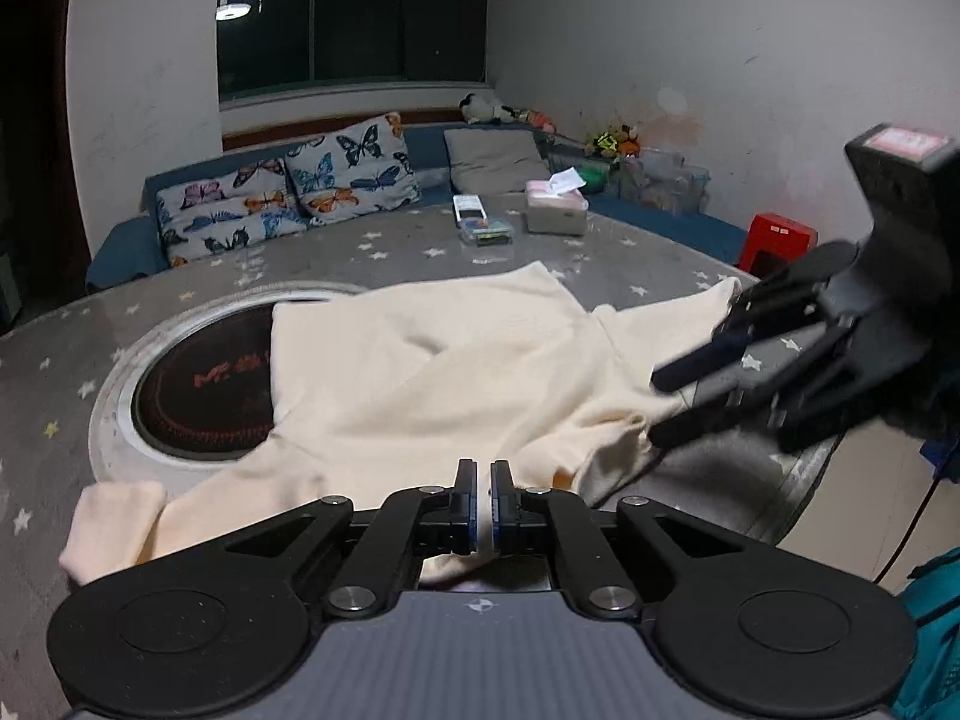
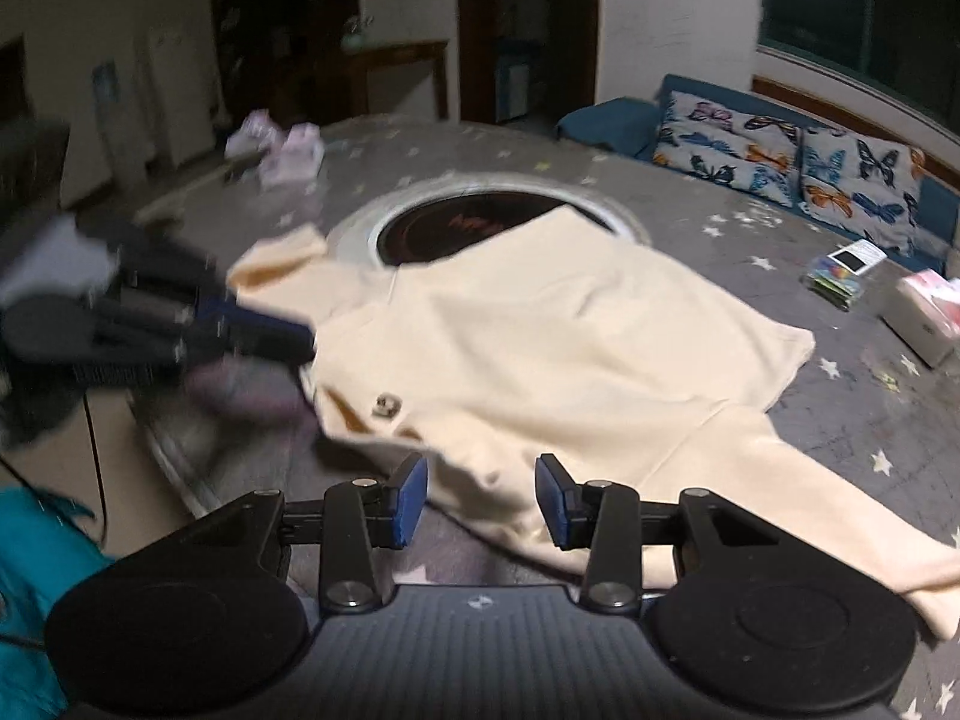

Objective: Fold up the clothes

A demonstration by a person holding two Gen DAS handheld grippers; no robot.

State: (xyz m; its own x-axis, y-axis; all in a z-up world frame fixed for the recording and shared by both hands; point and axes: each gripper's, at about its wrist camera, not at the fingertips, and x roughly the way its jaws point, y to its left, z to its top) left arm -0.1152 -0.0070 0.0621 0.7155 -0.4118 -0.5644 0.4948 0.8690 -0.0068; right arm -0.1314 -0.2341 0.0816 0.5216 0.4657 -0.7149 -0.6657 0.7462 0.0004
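Observation:
A cream garment (image 1: 456, 372) lies spread on the round table, partly over the inset hotplate. One sleeve (image 1: 114, 522) trails to the near left. My left gripper (image 1: 483, 477) sits low at the garment's near edge, jaws shut with cloth under and behind the fingers. The right wrist view shows the left gripper (image 2: 303, 339), blurred, with its tips at the edge of the garment (image 2: 570, 348). My right gripper (image 2: 483, 498) is open above the hem near a button (image 2: 384, 405), pads clear of the cloth. From the left wrist the right gripper (image 1: 656, 408) reaches in over the garment's right side.
The grey star-patterned table cover (image 1: 420, 252) carries a tissue box (image 1: 556, 210), a remote (image 1: 468, 207) and a small box (image 1: 486, 233) at the far side. A round hotplate (image 1: 198, 396) is sunk in the middle. A teal bag (image 2: 30, 570) sits by the table edge.

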